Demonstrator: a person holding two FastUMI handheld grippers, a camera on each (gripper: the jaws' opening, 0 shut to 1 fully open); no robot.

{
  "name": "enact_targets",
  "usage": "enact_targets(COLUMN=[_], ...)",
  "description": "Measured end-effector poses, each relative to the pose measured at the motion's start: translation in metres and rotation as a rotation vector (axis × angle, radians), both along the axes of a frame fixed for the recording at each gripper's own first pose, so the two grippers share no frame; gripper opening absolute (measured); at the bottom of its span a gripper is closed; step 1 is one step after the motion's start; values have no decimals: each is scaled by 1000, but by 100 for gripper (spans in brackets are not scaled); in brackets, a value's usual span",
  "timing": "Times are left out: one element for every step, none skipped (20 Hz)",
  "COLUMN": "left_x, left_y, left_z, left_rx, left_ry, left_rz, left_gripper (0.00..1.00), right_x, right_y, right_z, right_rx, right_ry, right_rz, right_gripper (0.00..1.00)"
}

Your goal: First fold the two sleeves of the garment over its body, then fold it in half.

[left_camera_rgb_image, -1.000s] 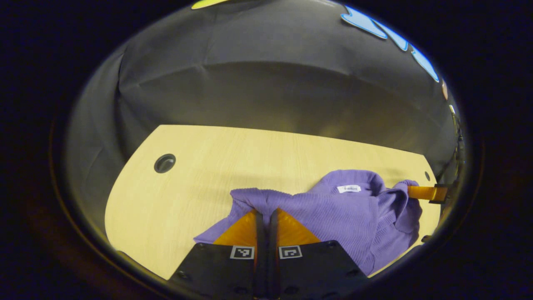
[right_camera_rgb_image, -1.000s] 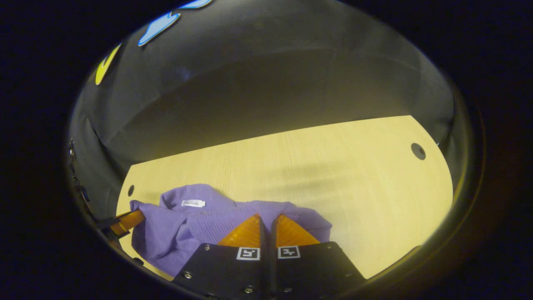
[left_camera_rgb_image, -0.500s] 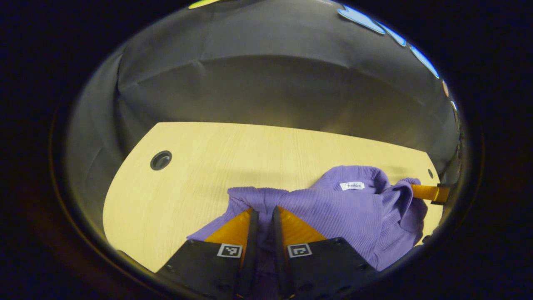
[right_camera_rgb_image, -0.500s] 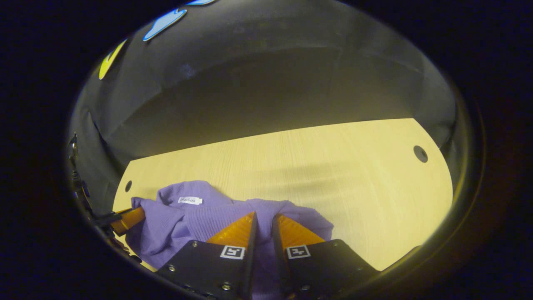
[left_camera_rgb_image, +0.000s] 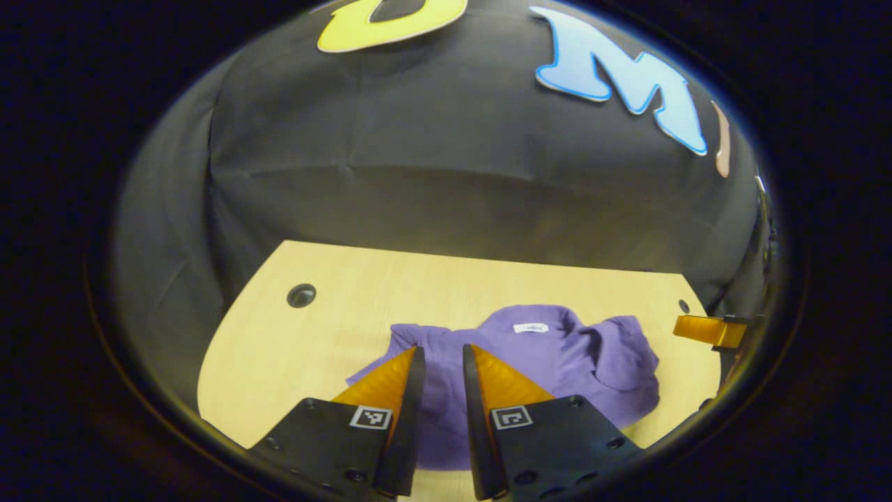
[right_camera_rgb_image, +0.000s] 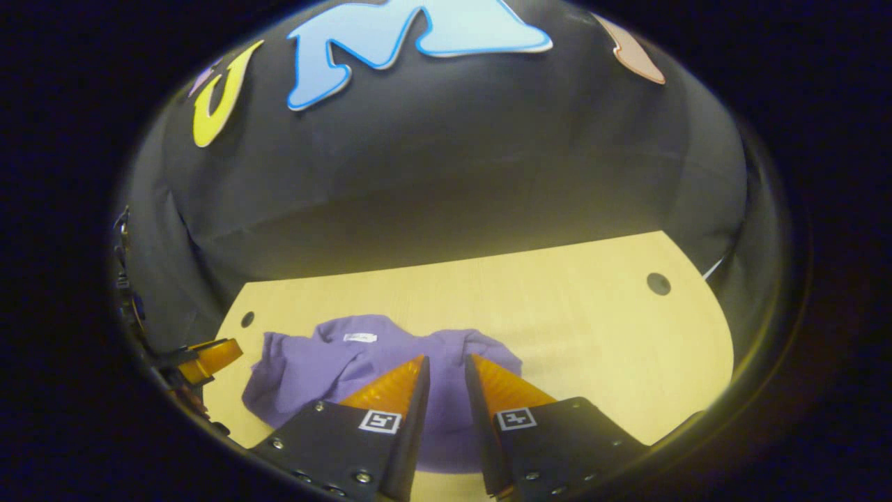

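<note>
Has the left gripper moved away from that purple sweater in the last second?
Yes. The left gripper was shut on the purple sweater and is now open and raised, backed off: the table's hole sits lower and smaller.

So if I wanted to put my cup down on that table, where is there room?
Bare table runs between the purple garment and the round hole, and along the back edge by the black cloth. It is crowded around the garment, where both grippers hover.
</note>
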State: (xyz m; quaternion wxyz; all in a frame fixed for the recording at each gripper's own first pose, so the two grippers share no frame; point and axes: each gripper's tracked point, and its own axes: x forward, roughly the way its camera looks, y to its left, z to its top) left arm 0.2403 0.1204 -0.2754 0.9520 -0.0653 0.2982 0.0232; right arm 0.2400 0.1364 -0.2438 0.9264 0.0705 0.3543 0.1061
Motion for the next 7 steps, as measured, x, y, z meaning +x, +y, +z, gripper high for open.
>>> enact_targets(left_x=[-10,-21,-33,-45,-56,-68,-81], left_y=[-6,-12,-17,-23,-27,-31,-36], left_z=[10,24,37,50,63,77,90], left_rx=[9,9,9,7,6,3,4], left_ry=[-12,-30,-43,-58,-73,-93,-113], left_rz=[-12,-26,-37,-47,-52,-58,-63], left_gripper=[43,43,43,34,34,34,34], right_x=[-11,-23,-34,-46,-57,-69,-81], right_y=[-1,-3,-3,-4,-4,-3,-4], right_z=[15,30,45,58,69,81,92], right_rx=[-4,-7,-7,-2,6,16,22], right_ry=[-22,-44,-64,-81,-97,-115,-129], right_rz=[6,11,16,20,22,25,25], right_gripper=[35,35,35,35,35,38,35])
